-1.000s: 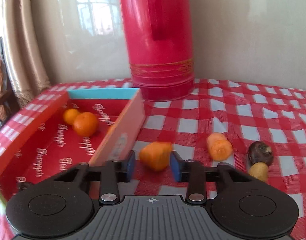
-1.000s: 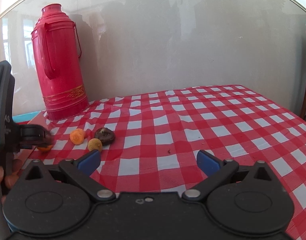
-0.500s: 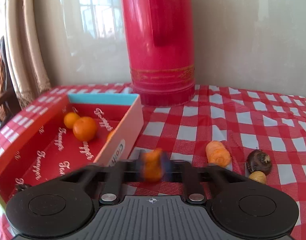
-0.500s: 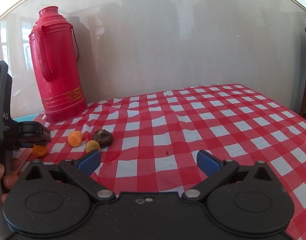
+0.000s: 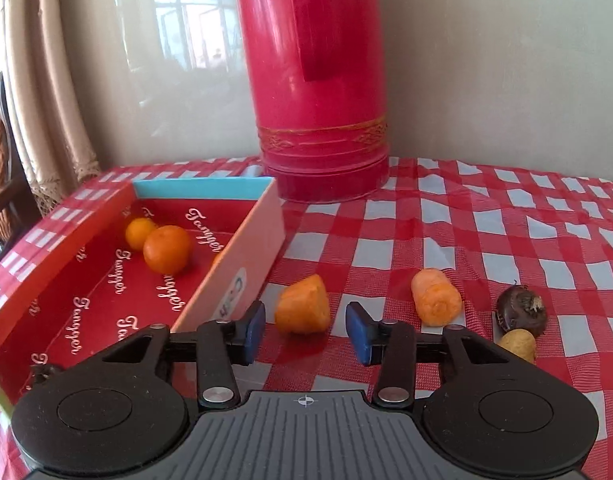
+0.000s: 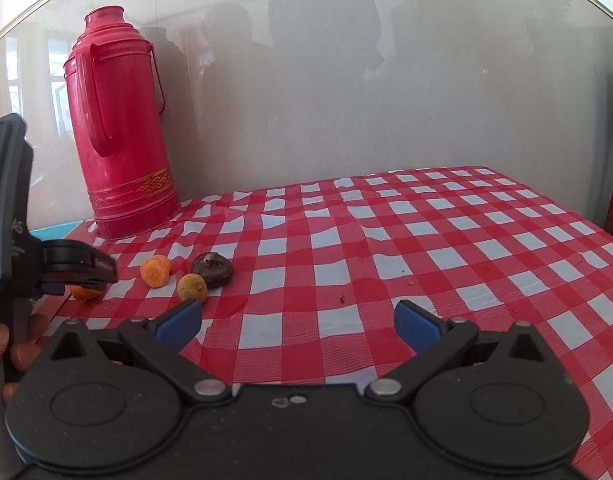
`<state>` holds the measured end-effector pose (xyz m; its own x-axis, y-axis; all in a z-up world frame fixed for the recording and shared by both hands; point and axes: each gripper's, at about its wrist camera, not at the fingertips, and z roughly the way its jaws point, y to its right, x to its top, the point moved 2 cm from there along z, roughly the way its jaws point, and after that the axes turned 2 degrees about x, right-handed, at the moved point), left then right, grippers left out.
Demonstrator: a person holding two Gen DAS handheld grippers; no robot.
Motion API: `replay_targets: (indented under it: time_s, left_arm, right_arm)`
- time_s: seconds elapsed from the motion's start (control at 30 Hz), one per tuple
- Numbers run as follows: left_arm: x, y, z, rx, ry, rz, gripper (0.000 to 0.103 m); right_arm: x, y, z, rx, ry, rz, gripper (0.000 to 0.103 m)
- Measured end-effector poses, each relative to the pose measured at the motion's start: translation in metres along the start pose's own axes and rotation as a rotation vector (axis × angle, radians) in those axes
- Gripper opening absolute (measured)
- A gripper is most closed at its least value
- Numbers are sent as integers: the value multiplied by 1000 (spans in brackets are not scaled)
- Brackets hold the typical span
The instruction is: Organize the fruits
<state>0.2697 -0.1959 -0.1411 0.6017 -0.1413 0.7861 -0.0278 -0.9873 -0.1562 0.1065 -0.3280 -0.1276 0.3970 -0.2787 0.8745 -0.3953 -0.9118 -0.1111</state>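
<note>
Orange carrot chunks number two: one [image 5: 302, 311] between the opening left gripper [image 5: 305, 330] pads, untouched; only its view shows two tangerines [image 5: 166, 249] boxed. Right gripper [image 6: 298, 320] gapes wide, empty.

We see a surface [image 6: 346, 264] under a red-and-white checked cloth. On it stand a red thermos [image 5: 318, 80] by the wall and an open red box [image 5: 242, 256]; two carrot chunks [image 5: 302, 312] [image 5: 436, 298], a dark round fruit [image 5: 520, 312] and a small yellowish fruit [image 5: 518, 344] lie nearby.
</note>
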Motion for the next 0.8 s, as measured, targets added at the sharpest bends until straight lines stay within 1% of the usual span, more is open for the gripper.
replay_targets:
  time_s: [0.17,0.23,0.3,0.37,0.43,0.53,0.6,0.63,0.73,0.8]
  left_arm:
    - [4,4,16,-19,-42,-1,45]
    - [3,0,21,-32,-56,-40,28]
    - [3,-2,21,-27,-61,-48,26]
    - [2,-1,16,-4,-33,-35,26]
    - [2,-3,3,11,16,-20,26]
    - [6,-14,-22,56,105,-20,26]
    - [7,-31,-35,97,139,-40,26]
    - [7,-41,-39,129,142,-50,26]
    - [5,-75,-37,186,104,-101,26]
    - [3,-92,-25,245,54,-113,26]
  right_arm:
    - [0,-1,0,9,-2,-10,97]
    - [0,1,1,12,-2,-5,97]
    - [1,2,0,12,-2,-3,97]
    - [1,2,-1,11,4,-3,97]
    - [2,2,-2,6,6,1,97]
    - [6,2,-7,15,26,15,97]
    - [8,0,-10,18,39,7,97]
    - [9,-1,-11,22,41,4,97]
    - [9,-5,-11,38,33,-2,97]
    - [9,-9,-11,50,32,-5,97]
